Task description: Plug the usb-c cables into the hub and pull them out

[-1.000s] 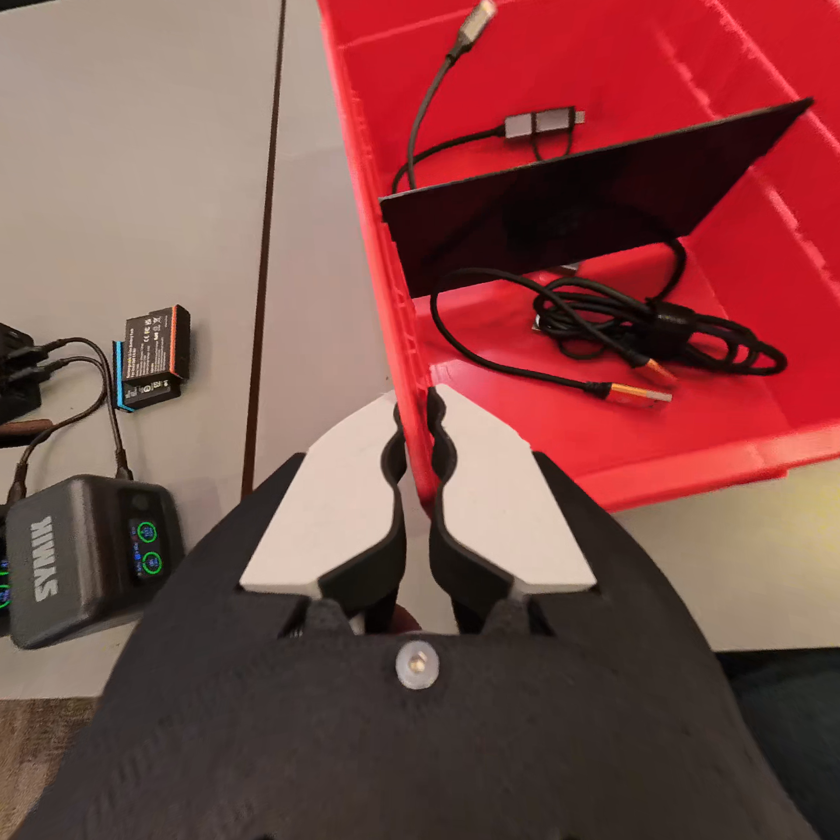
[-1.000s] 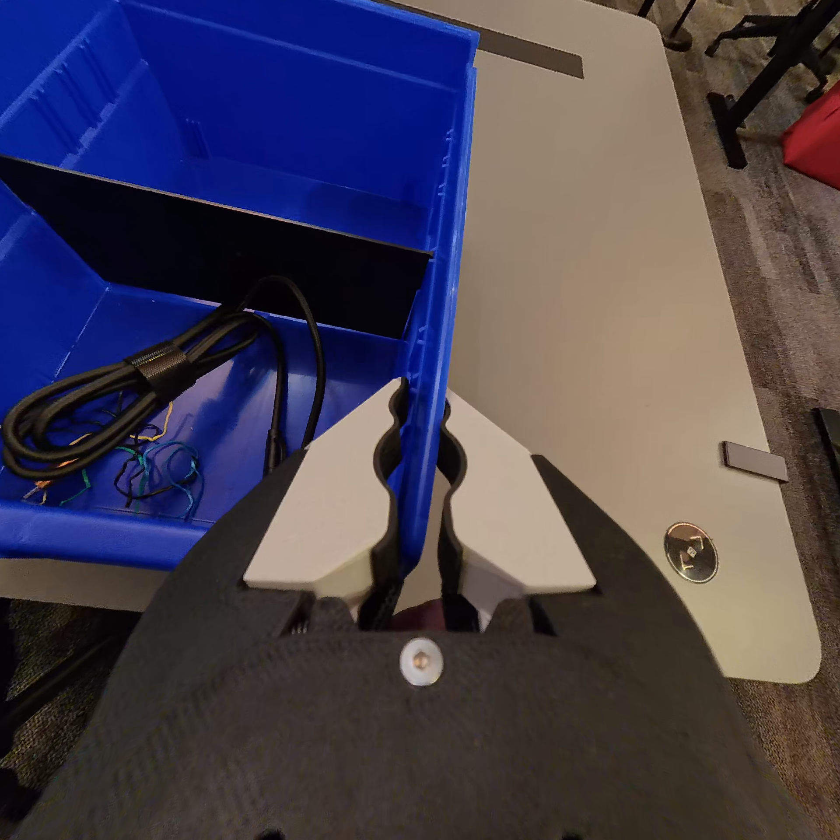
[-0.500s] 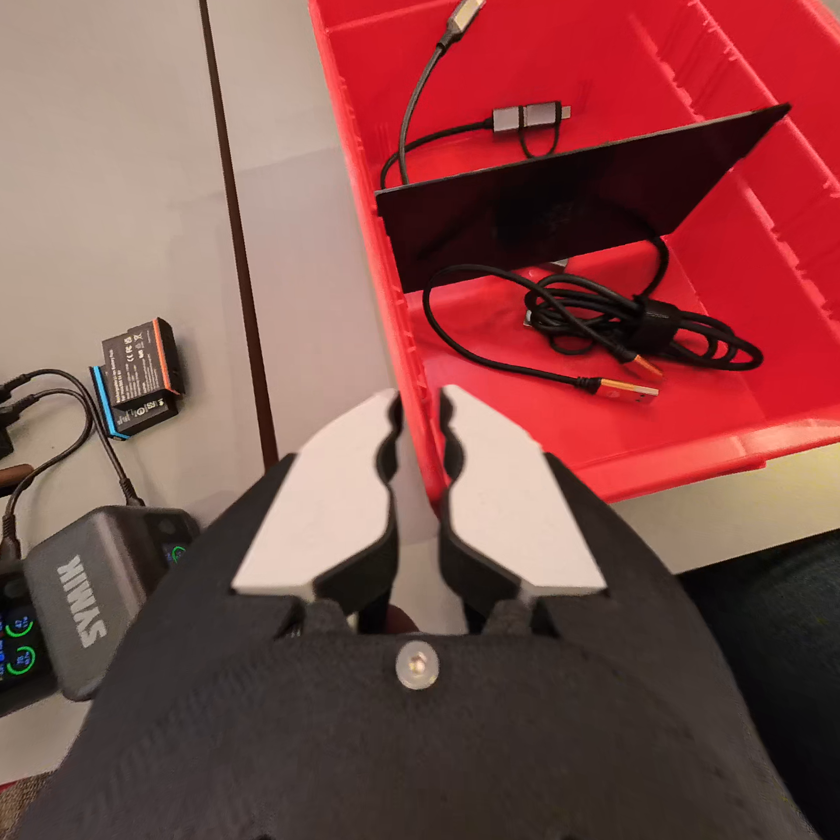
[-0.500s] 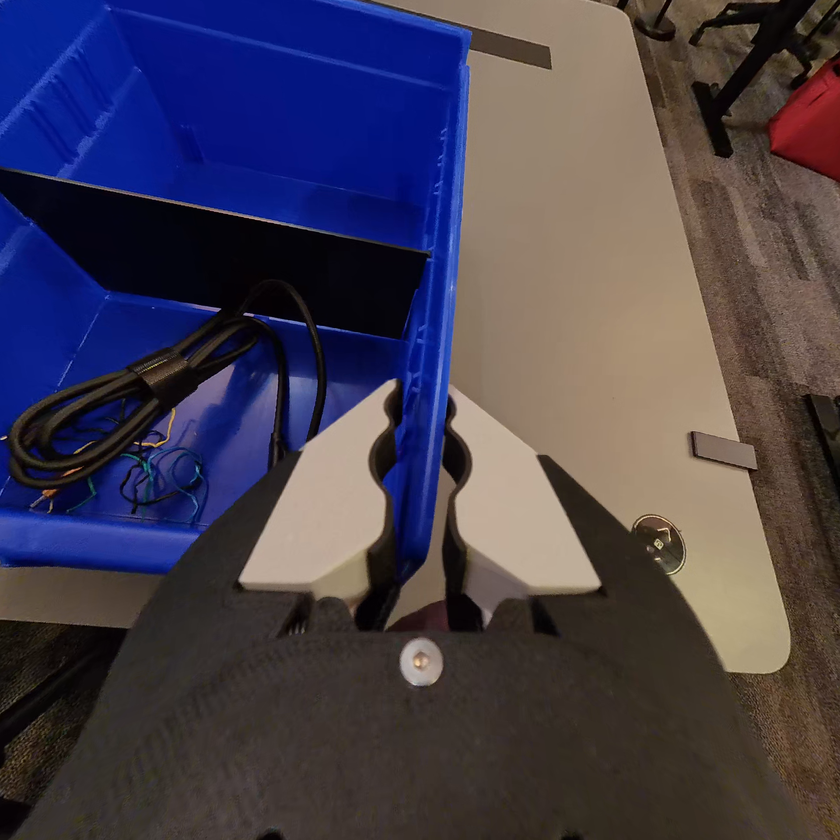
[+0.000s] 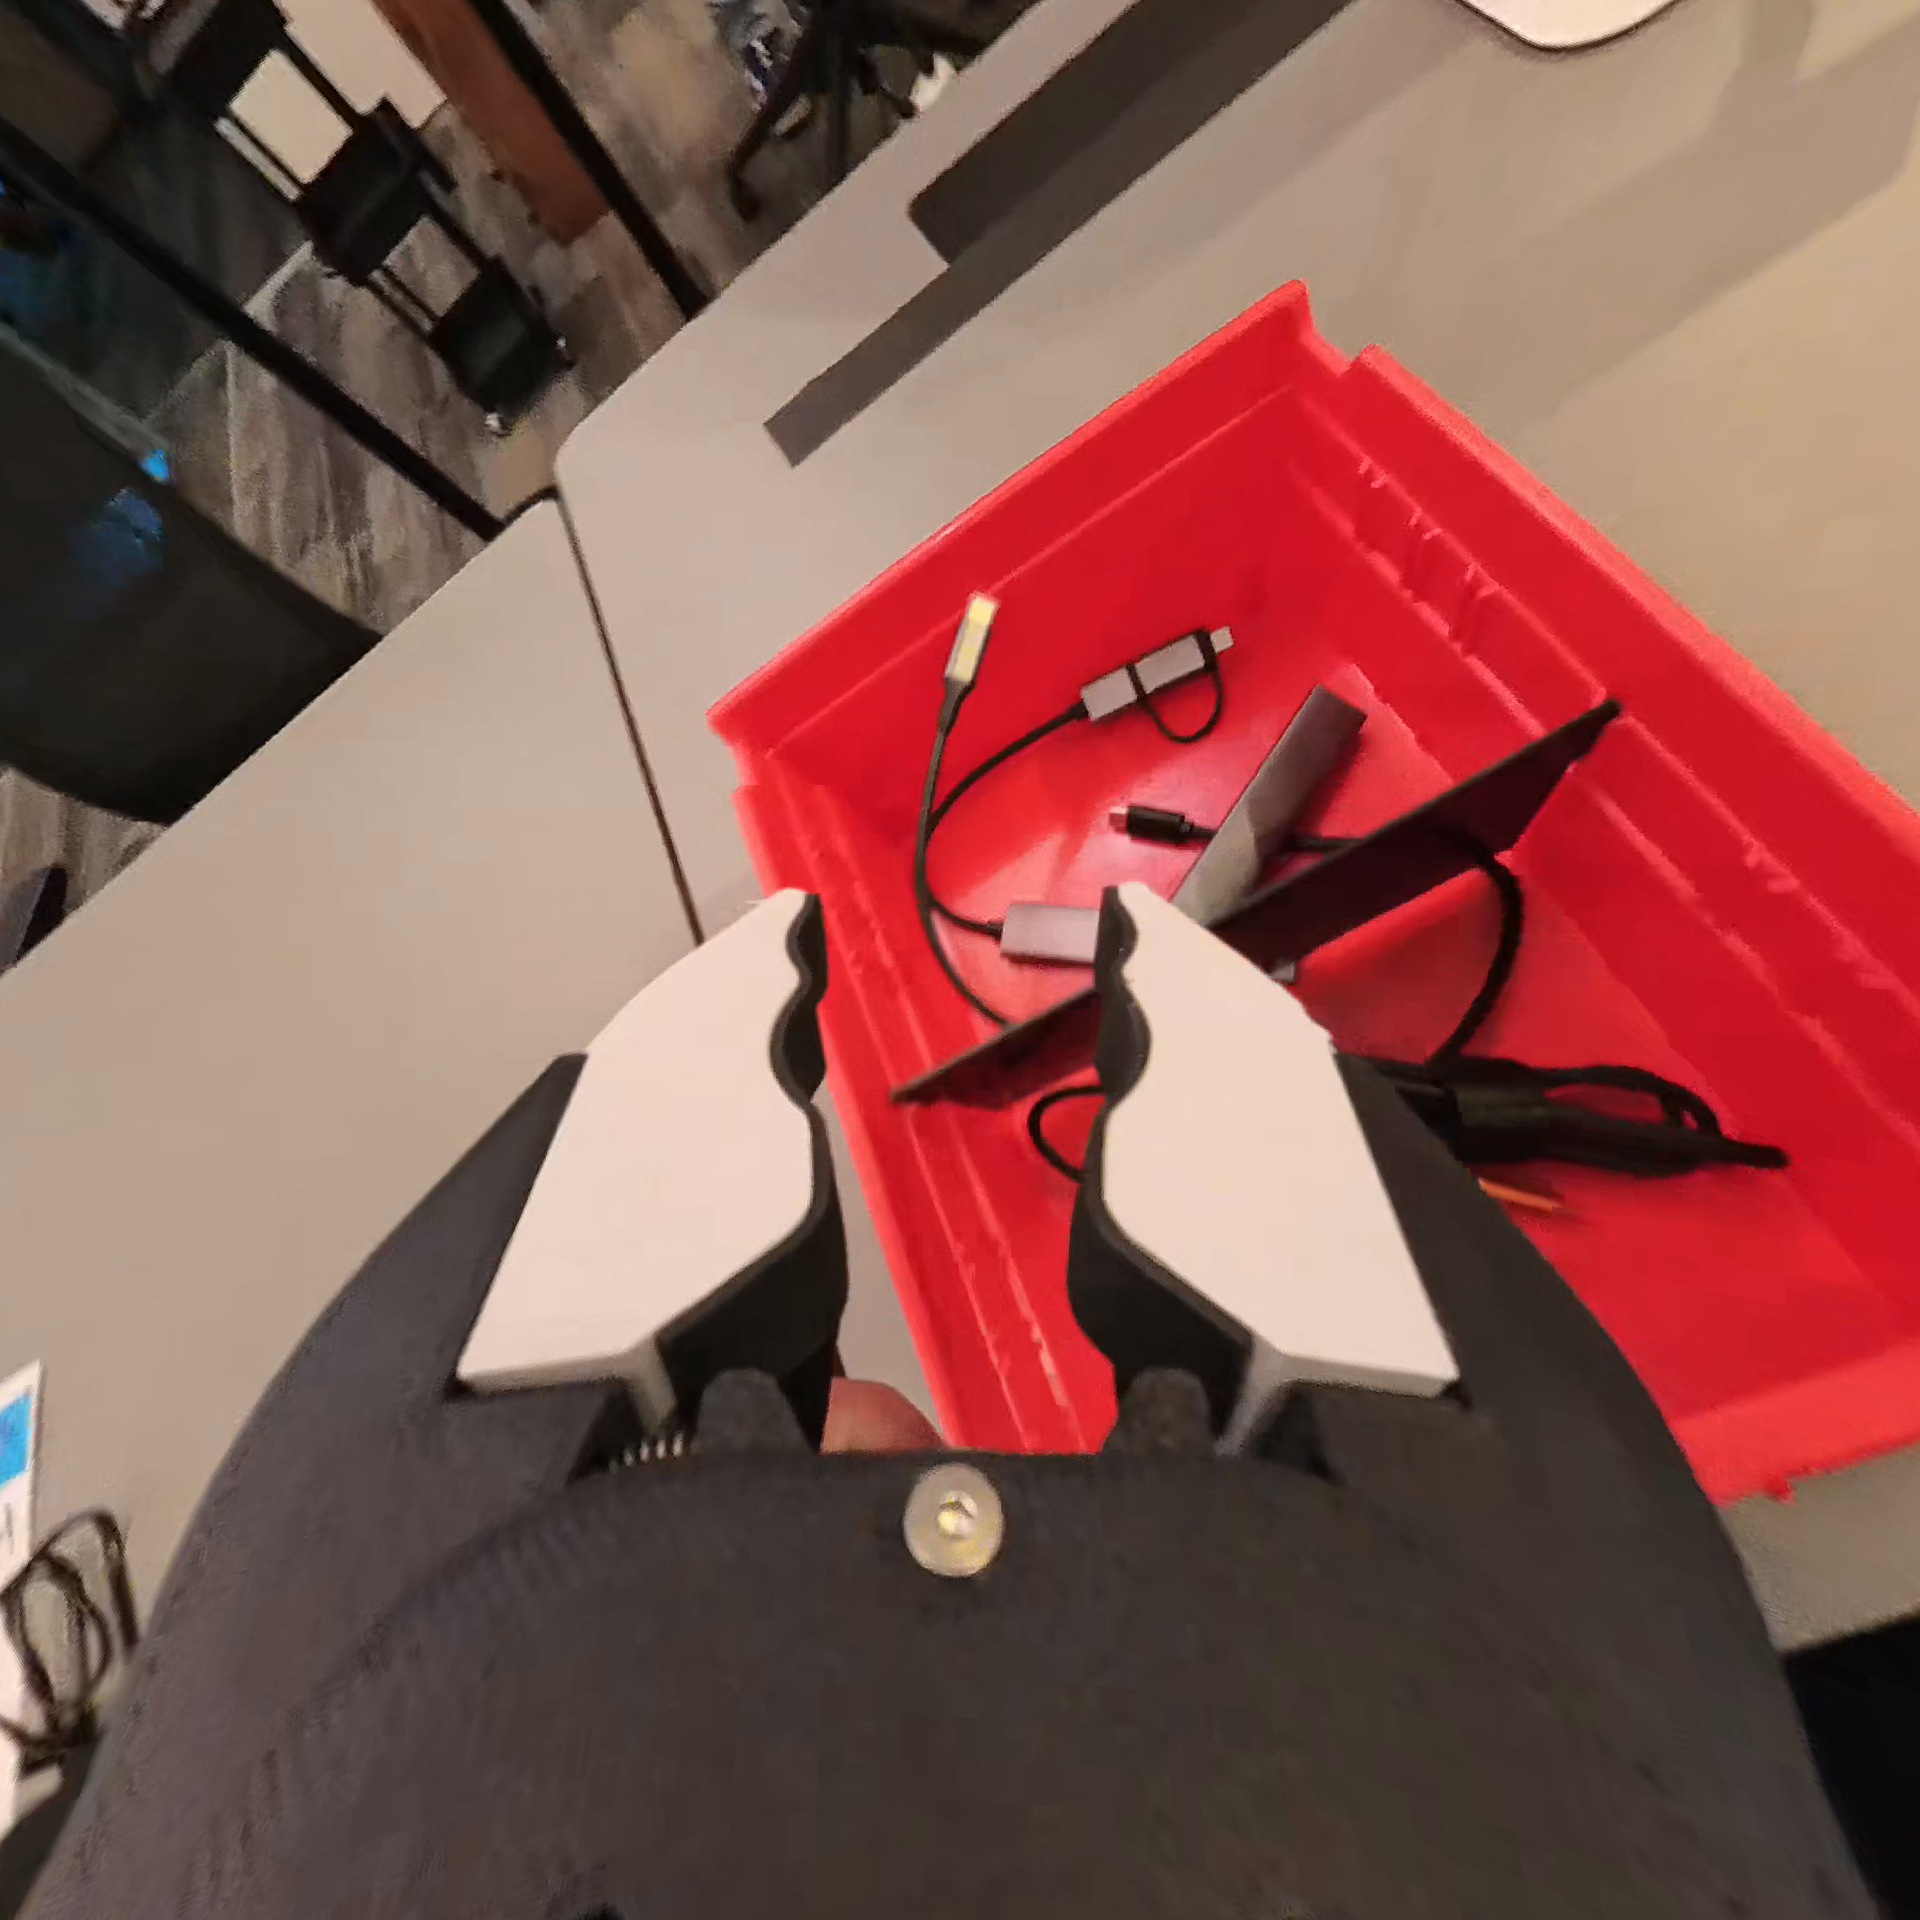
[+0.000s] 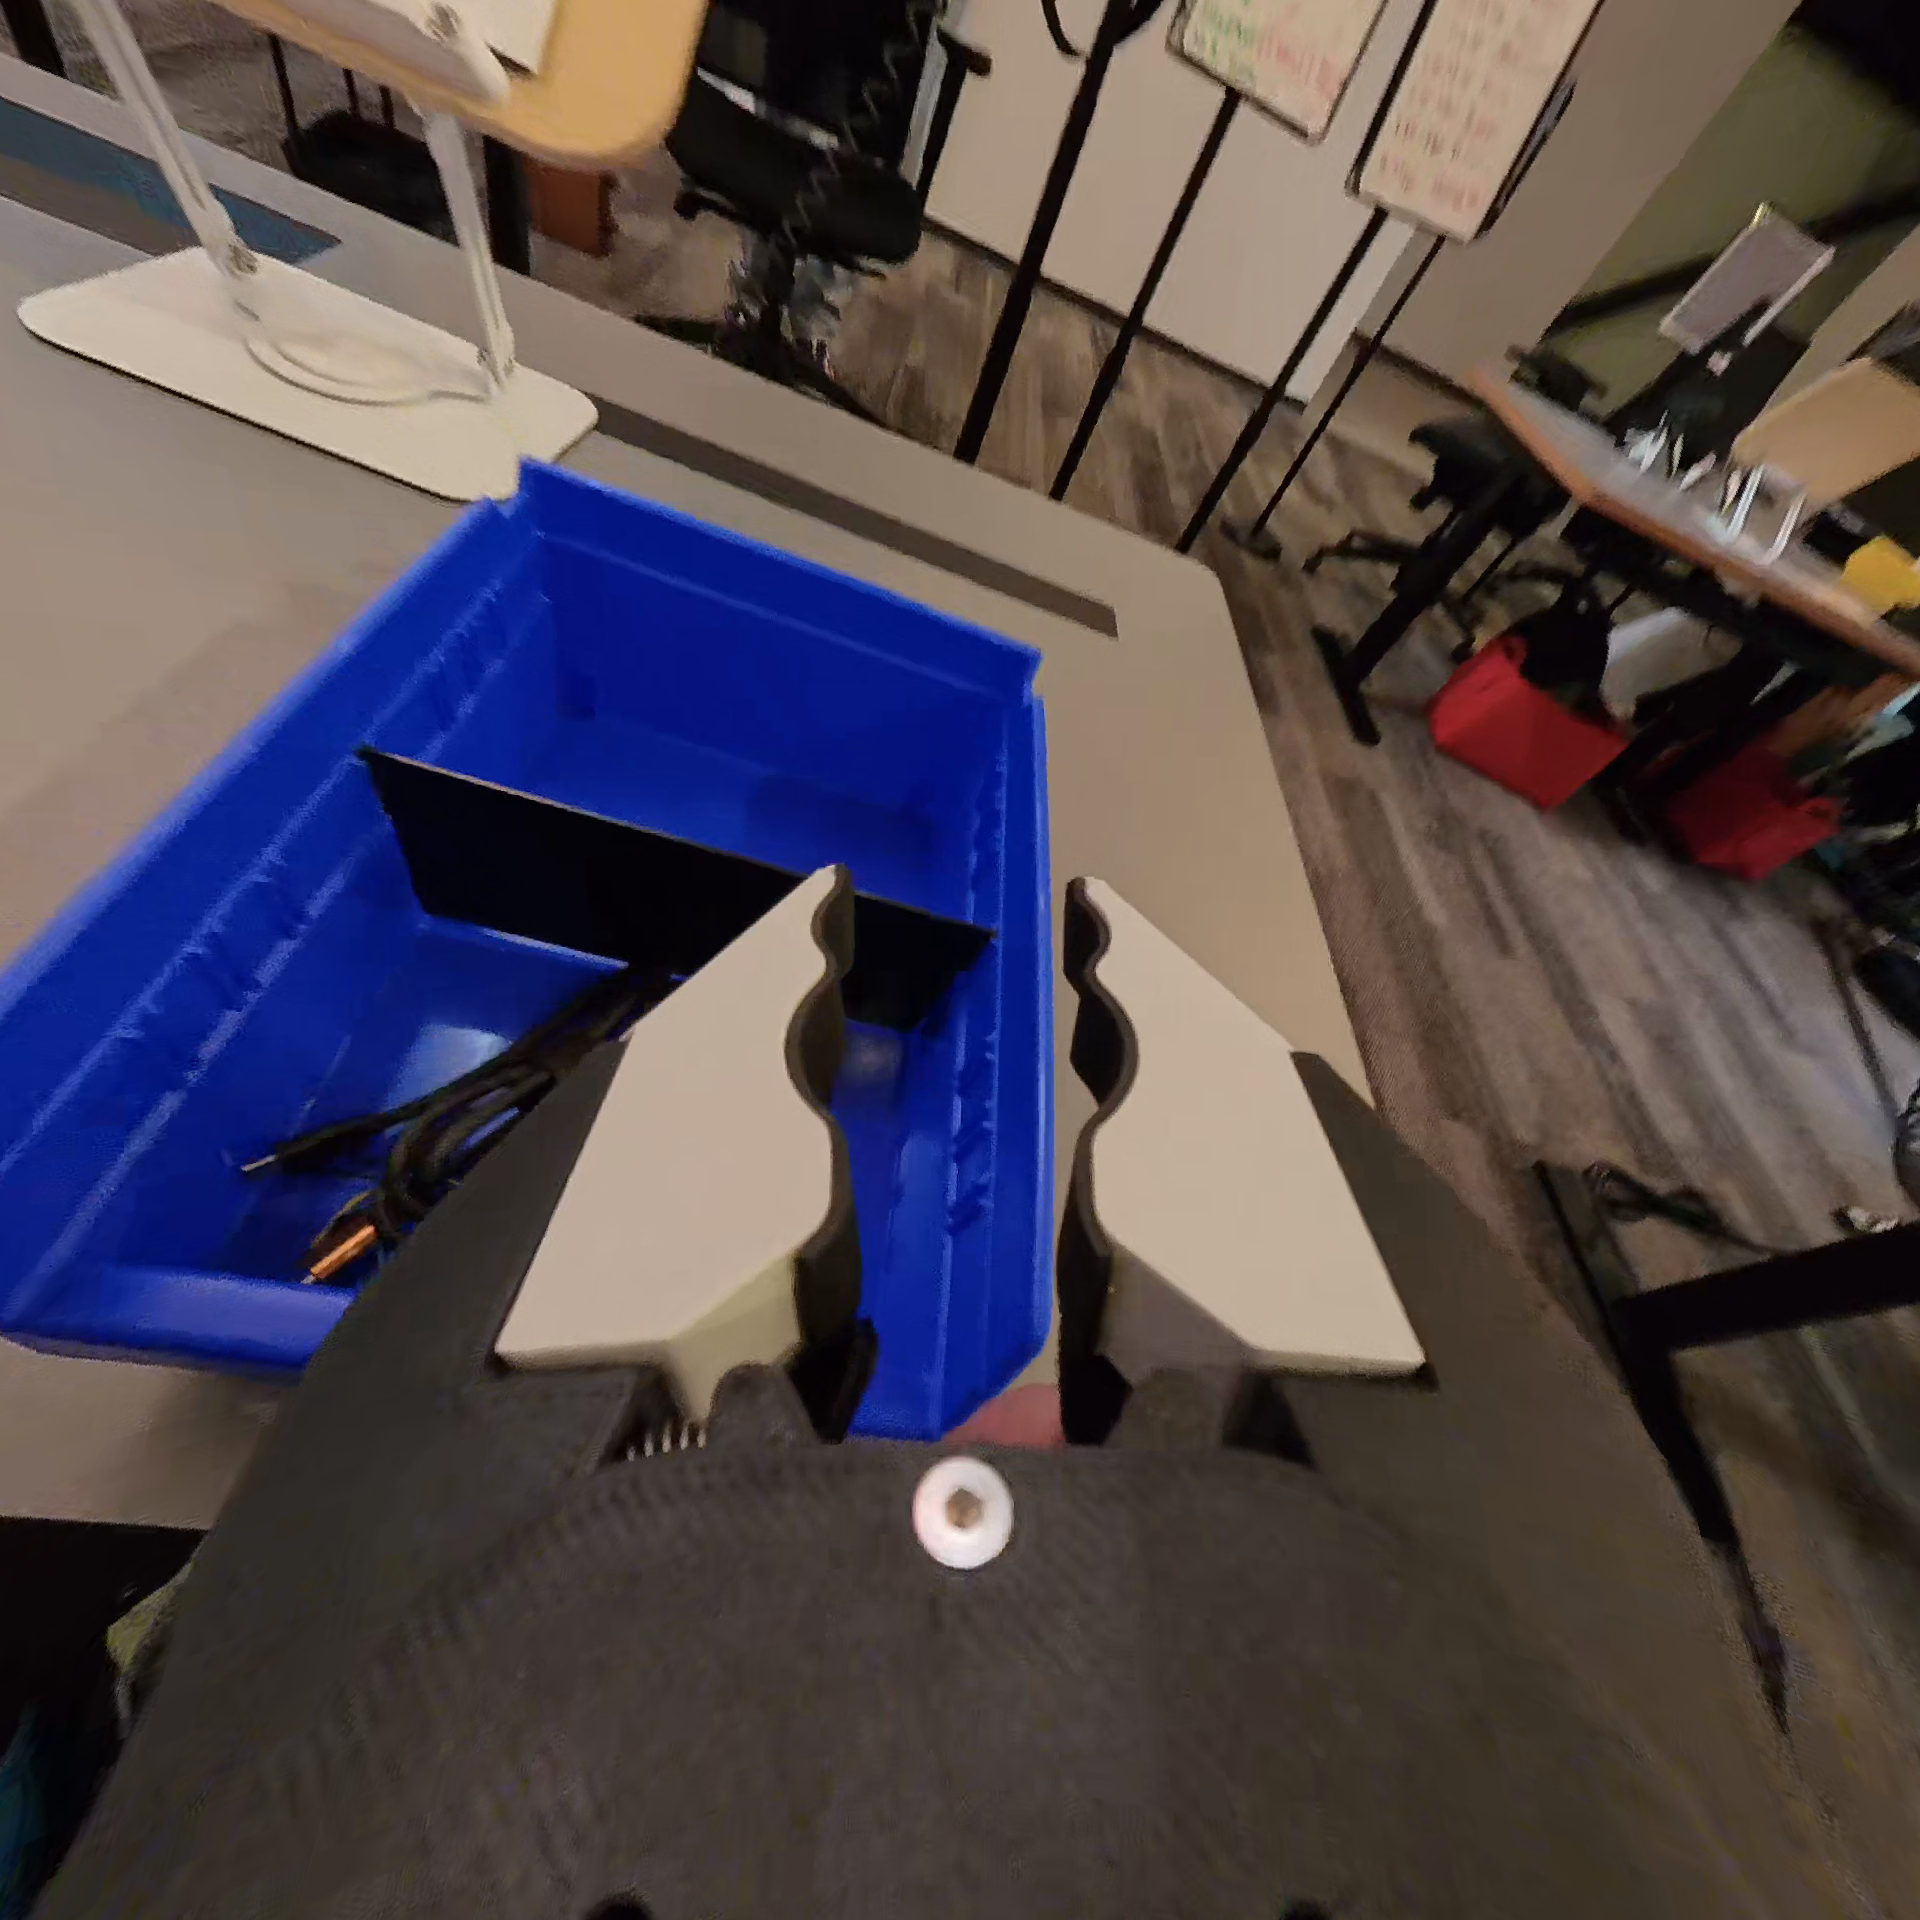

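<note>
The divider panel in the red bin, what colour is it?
Black. The divider stands across the red bin, clearest in the left wrist view.

A grey table [image 5: 312,935] carries everything, with a dark seam running between two of its panels. A red bin [image 5: 1714,1039] sits on it at the right of the left wrist view, and a loose black cable [image 5: 62,1642] lies at the near left edge. In the right wrist view, a blue bin [image 6: 997,1039] rests on the table, with a white stand base [image 6: 312,384] beyond it at far left.
</note>
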`<state>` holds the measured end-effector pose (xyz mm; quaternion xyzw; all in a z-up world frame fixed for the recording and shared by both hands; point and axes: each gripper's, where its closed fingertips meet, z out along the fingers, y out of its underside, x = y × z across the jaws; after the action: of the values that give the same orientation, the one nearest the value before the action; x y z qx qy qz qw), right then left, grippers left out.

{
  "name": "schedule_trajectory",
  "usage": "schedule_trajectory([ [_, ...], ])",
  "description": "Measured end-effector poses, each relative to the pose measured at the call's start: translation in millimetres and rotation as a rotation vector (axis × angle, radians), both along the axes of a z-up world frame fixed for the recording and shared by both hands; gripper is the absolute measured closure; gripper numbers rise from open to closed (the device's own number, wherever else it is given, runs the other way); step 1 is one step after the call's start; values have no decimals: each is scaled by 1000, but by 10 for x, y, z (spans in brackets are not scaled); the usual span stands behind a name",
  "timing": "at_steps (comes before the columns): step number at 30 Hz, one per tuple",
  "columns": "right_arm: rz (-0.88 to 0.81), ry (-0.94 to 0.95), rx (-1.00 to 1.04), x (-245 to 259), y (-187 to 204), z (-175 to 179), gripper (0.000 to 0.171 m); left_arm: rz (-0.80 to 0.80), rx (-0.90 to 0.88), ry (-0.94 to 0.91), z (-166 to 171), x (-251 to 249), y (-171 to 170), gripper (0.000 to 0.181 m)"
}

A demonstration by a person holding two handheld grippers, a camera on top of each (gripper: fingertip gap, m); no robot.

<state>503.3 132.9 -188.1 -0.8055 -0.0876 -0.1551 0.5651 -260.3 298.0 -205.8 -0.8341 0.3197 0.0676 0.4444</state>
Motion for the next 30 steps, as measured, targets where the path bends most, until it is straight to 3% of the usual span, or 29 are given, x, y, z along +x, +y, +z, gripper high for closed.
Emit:
schedule_trajectory([
  [6,138,-46,57,-554,-1,215,140,-71,-101,206,-353,239,571,135],
  [15,373,-26,87,-1435,12,141,146,-39,-301,442,-926,41,1015,141],
  [16,392,-23,81,-1504,13,111,146,-33,-328,465,-994,4,1027,143],
  [18,408,-39,74,-1583,15,59,147,-22,-344,527,-1071,-81,1057,177],
  [19,414,-43,71,-1611,13,42,147,-23,-347,538,-1089,-91,1058,178],
  [24,429,-33,66,-1650,8,15,149,-13,-198,516,-792,8,1115,180],
  [30,442,-16,93,-1686,28,91,152,5,132,472,-10,200,1200,181],
])
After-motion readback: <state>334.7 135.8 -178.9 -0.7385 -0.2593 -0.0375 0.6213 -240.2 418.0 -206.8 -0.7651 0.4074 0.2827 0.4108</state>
